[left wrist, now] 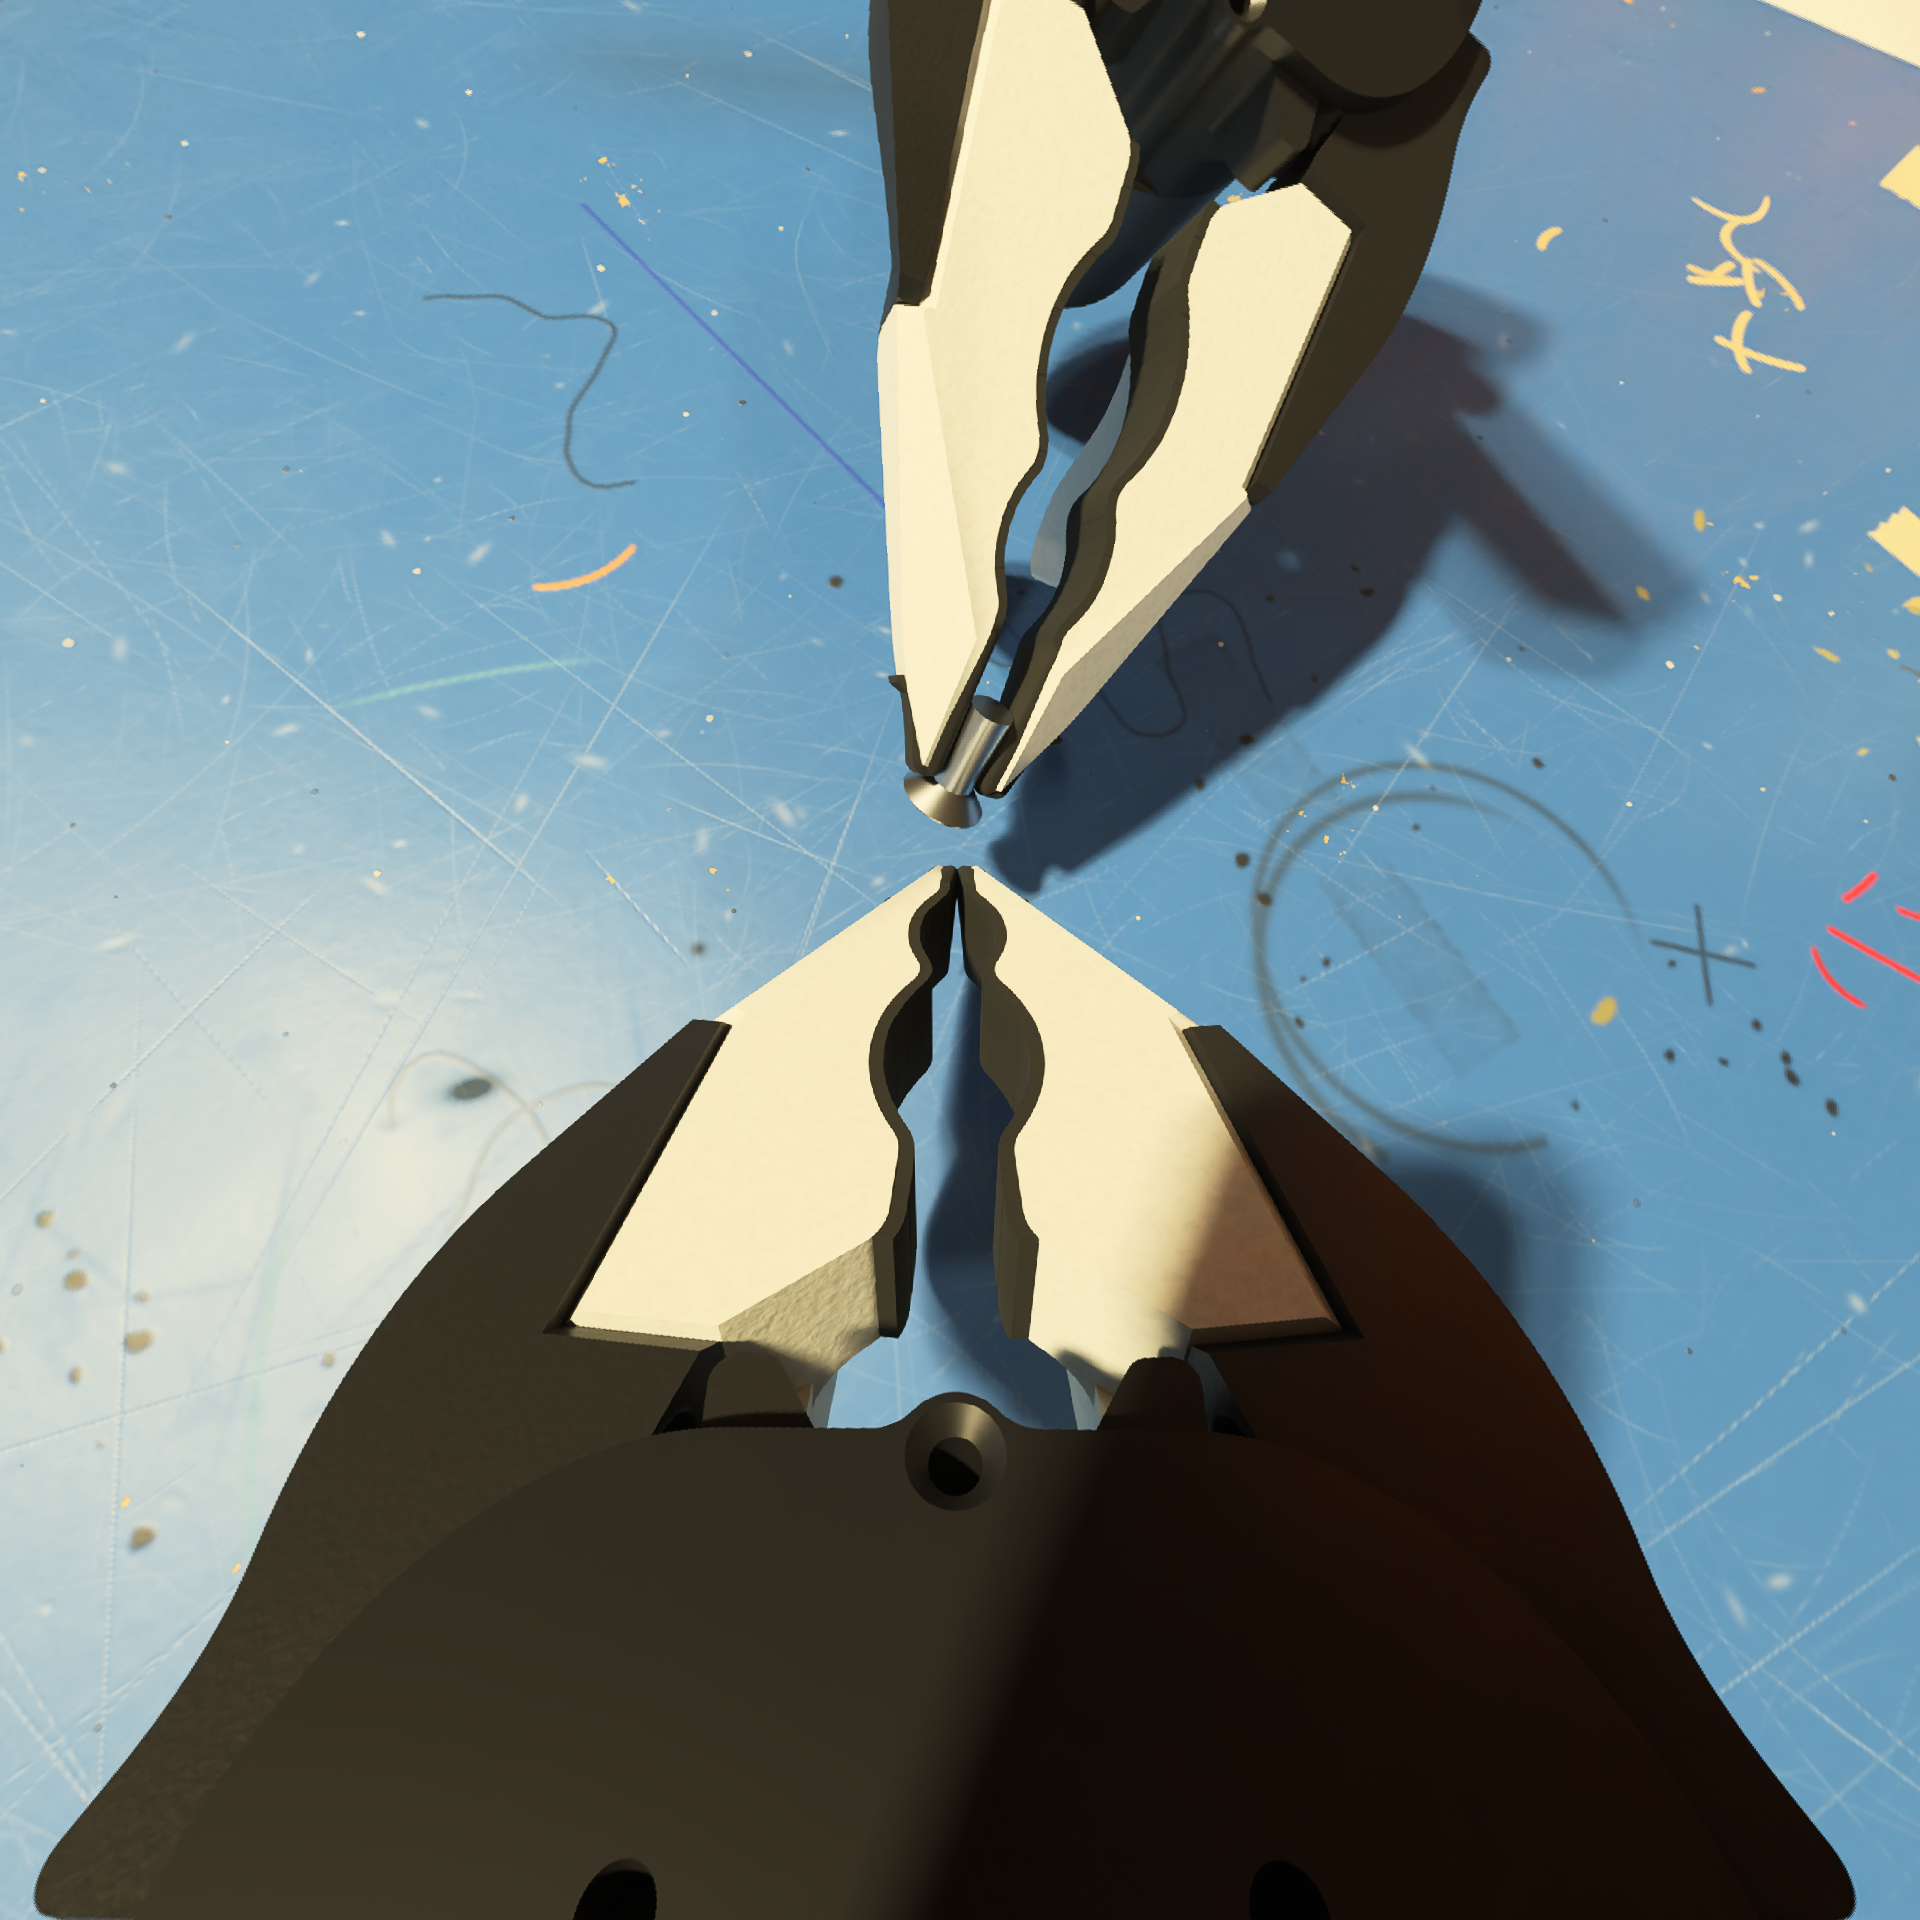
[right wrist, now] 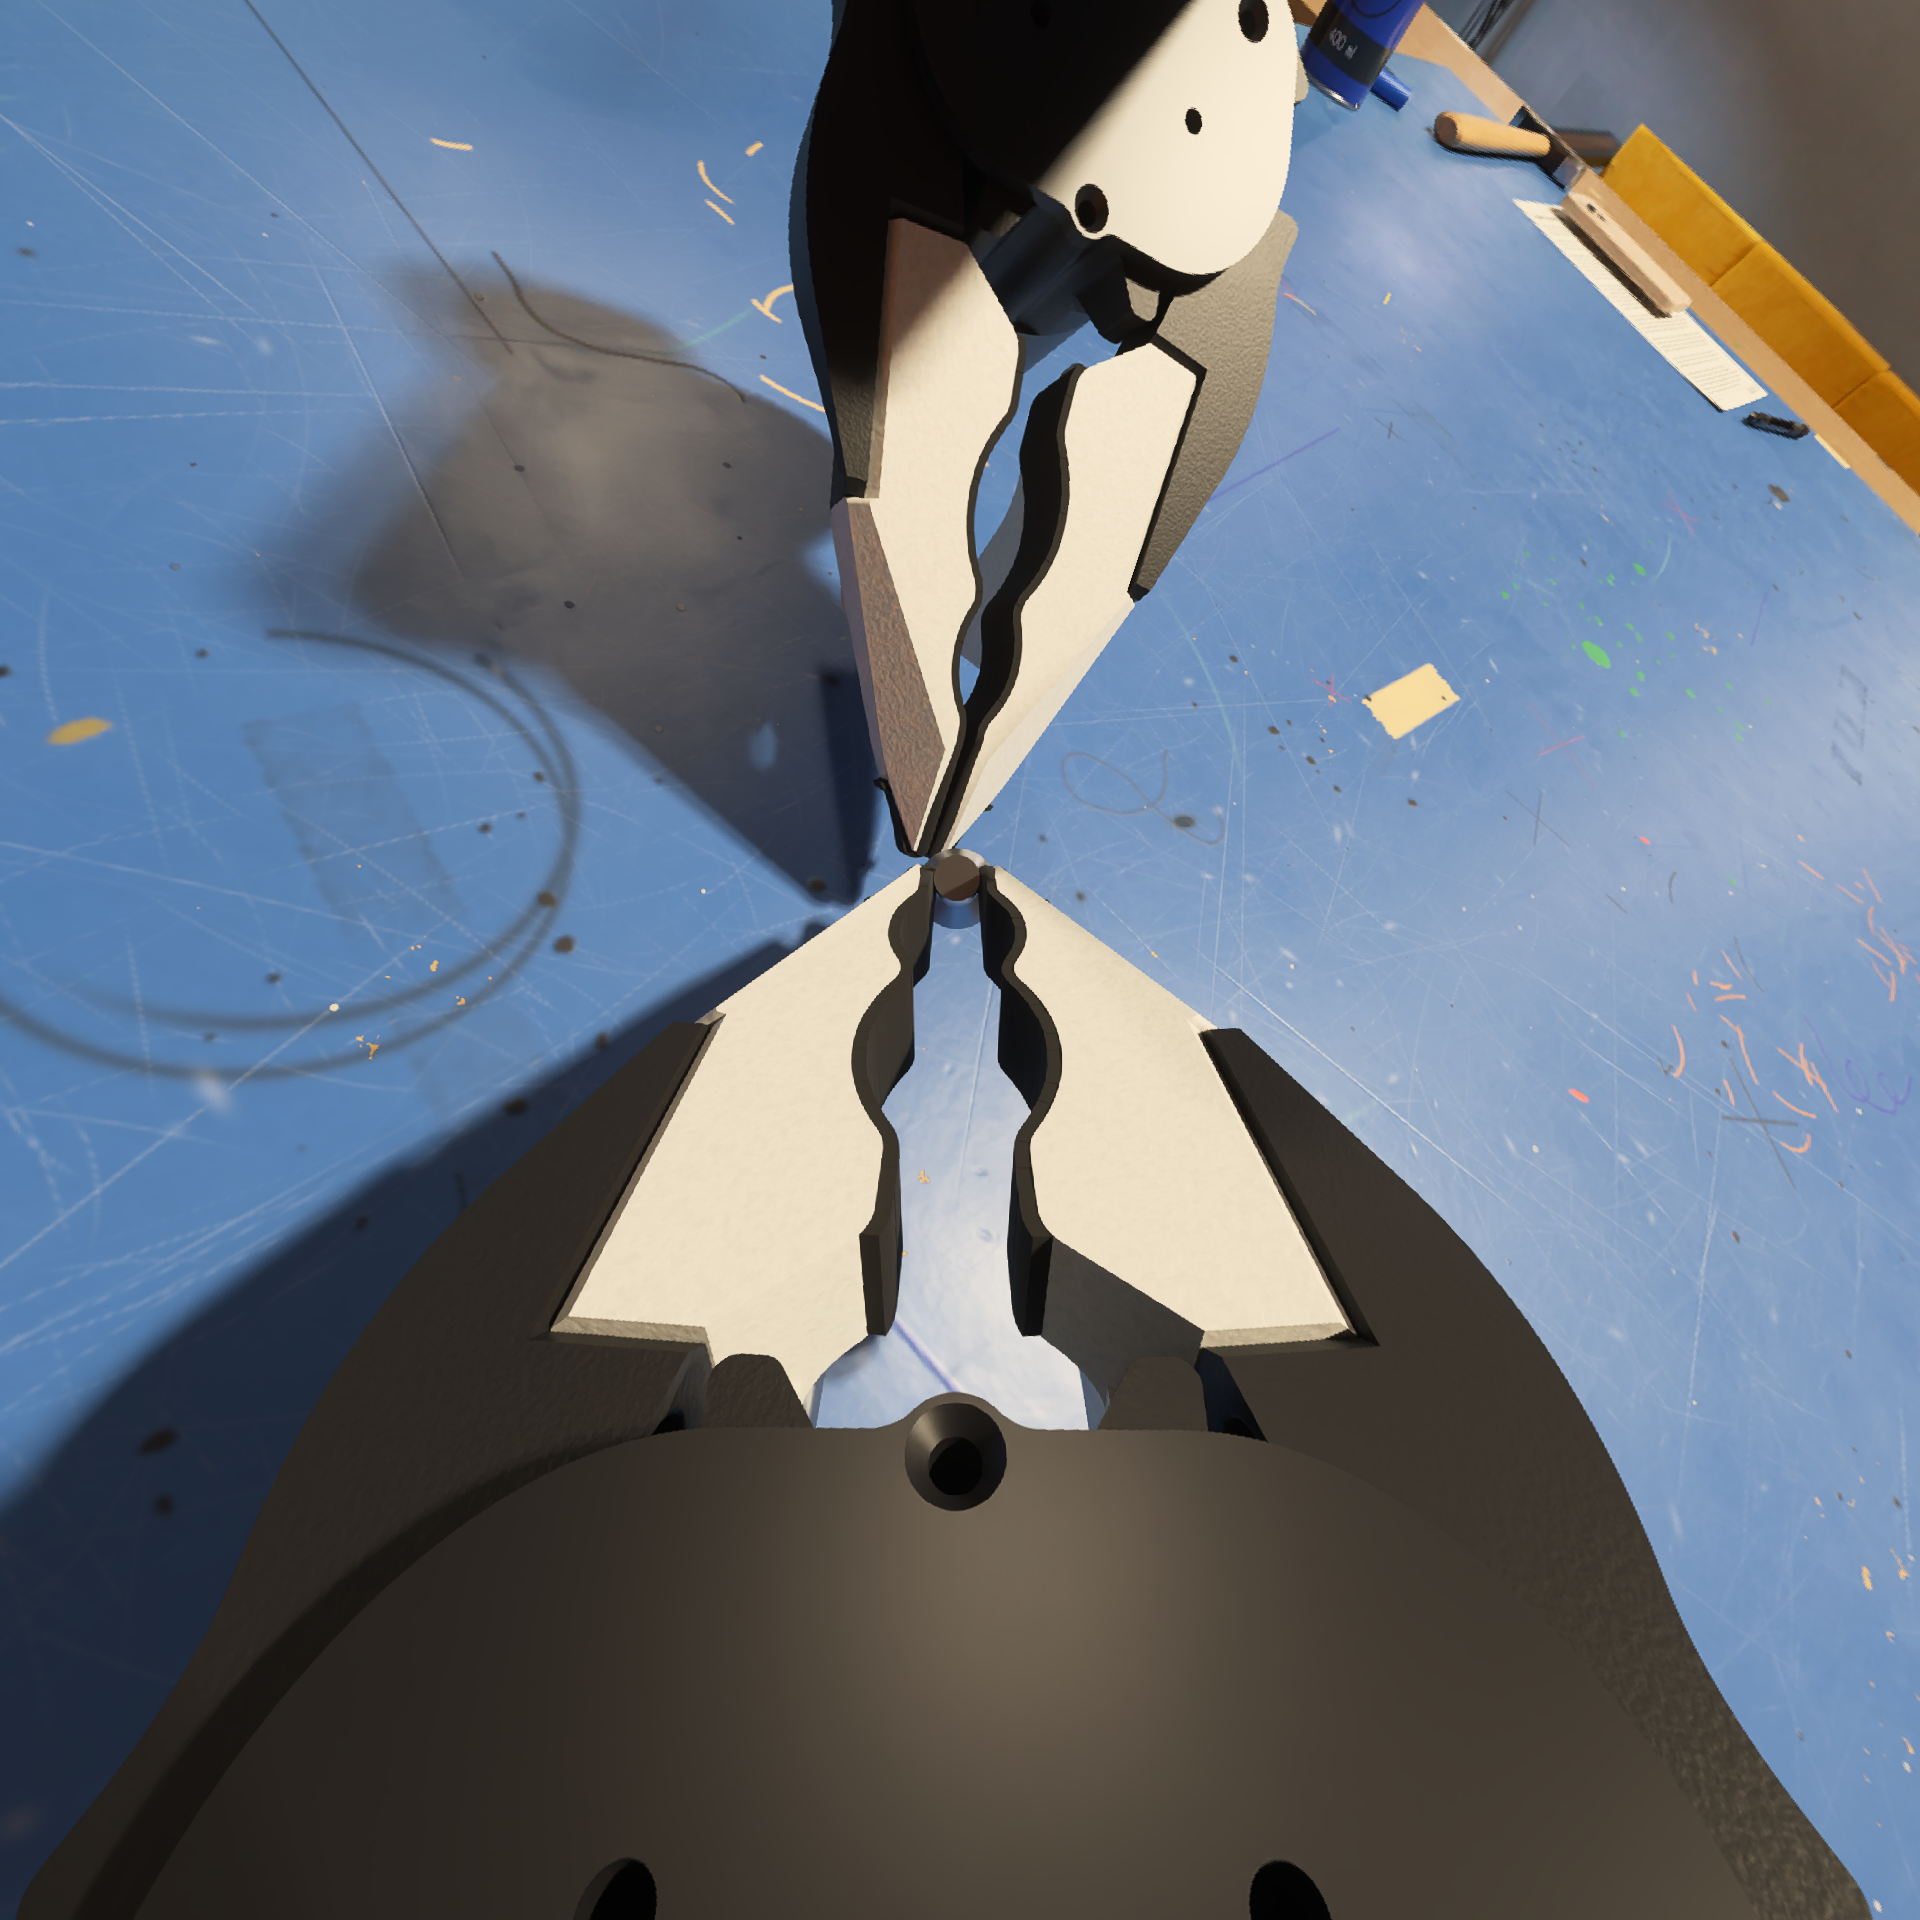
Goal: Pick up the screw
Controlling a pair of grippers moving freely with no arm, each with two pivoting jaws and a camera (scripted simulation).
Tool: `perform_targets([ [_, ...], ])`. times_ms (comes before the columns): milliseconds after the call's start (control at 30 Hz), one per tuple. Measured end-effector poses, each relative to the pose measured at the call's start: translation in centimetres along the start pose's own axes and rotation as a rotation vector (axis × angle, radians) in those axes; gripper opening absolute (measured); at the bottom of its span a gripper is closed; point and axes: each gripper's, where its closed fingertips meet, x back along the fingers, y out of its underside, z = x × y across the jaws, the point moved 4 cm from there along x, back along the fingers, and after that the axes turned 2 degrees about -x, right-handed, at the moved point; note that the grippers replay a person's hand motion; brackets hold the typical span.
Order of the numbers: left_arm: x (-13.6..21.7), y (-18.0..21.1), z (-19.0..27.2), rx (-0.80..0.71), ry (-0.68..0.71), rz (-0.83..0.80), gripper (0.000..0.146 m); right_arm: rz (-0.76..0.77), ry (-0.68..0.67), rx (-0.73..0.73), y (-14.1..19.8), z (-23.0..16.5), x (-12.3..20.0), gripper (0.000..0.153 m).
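Closest to the left wrist camera, the left gripper (left wrist: 956, 878) has its cream fingers (left wrist: 821, 1101) drawn together at the tips with nothing between them, poised just short of the screw (left wrist: 961, 764). Opposite it, the right gripper (left wrist: 961, 779) reaches down from the top of the view and pinches the screw's metal shank between its tips, the flared head poking out below them and pointing at the left gripper. Beneath both lies the scratched blue counter (left wrist: 364, 727), flecked with paint and pen marks. From the right wrist camera, the right gripper (right wrist: 956, 883) shows its fingers (right wrist: 1122, 1122) clamped on the screw (right wrist: 956, 878), seen end-on right at the tips. The left gripper (right wrist: 925, 847) comes in from above, tips closed and nearly touching the screw. A blue can (right wrist: 1351, 47) and a wooden-handled tool (right wrist: 1496, 135) sit far off by the counter's (right wrist: 1558, 831) edge.
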Motion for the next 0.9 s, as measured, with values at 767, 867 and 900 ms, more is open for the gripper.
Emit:
perform_targets([
  [767,-0.36,-0.08,0.14,-0.001,0.014,0.001,0.0,0.007,0.055,0.059,0.25,-0.09,0.27,0.008],
  [867,-0.46,-0.12,0.23,-0.005,0.015,-0.001,0.0,0.019,0.041,0.02,0.34,-0.09,0.4,0.008],
  [900,-0.49,-0.13,0.25,-0.006,0.015,-0.001,0.0,0.022,0.037,0.007,0.35,-0.09,0.45,0.008],
])
